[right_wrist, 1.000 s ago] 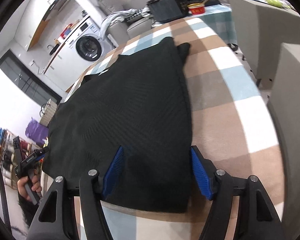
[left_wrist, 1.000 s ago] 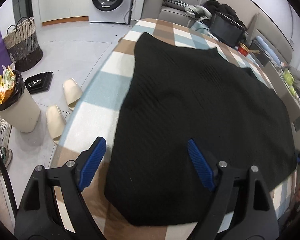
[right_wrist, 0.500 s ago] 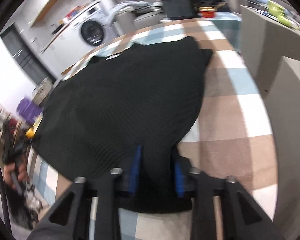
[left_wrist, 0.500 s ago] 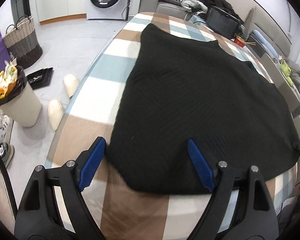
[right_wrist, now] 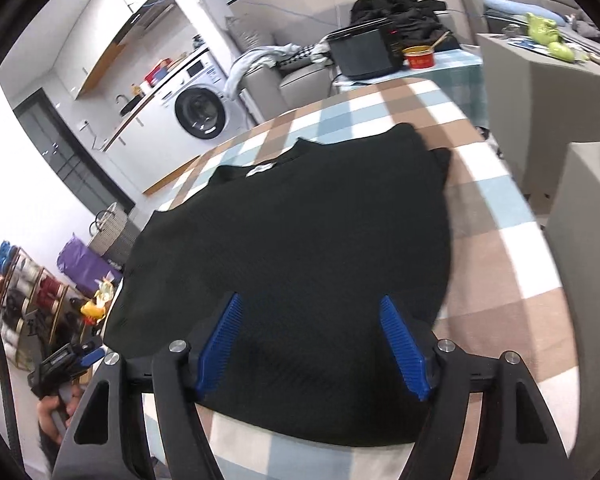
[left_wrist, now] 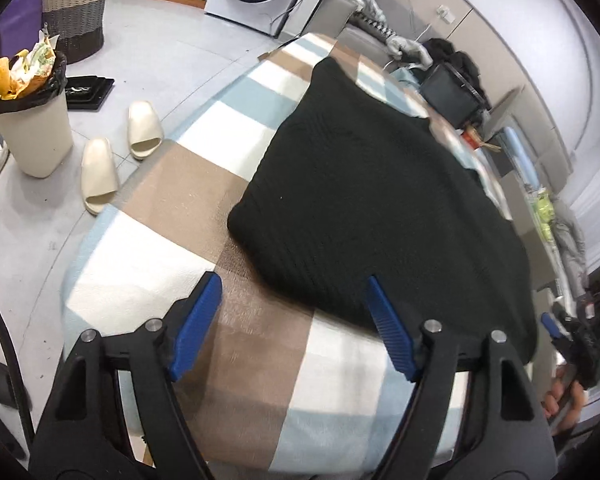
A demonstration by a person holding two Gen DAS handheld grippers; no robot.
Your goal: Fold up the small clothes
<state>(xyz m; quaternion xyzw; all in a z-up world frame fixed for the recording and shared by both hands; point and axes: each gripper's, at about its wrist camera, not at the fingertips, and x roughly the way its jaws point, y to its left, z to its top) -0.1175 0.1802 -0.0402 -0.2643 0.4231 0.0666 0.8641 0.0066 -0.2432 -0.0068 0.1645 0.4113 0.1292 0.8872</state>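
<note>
A black knit garment lies spread flat on a round table with a checked cloth. It also shows in the right wrist view, collar with a white label at the far side. My left gripper is open and empty, hovering just off the garment's near hem. My right gripper is open above the hem at the other side, holding nothing. The right gripper also shows small at the right edge of the left wrist view.
A full bin, two beige slippers and a wicker basket are on the floor to the left. A washing machine stands behind. A black appliance and red bowl sit beyond the table.
My right gripper was shut on the hem half a second ago and has opened, letting it go. My left gripper has pulled back from the garment's hem towards the table edge.
</note>
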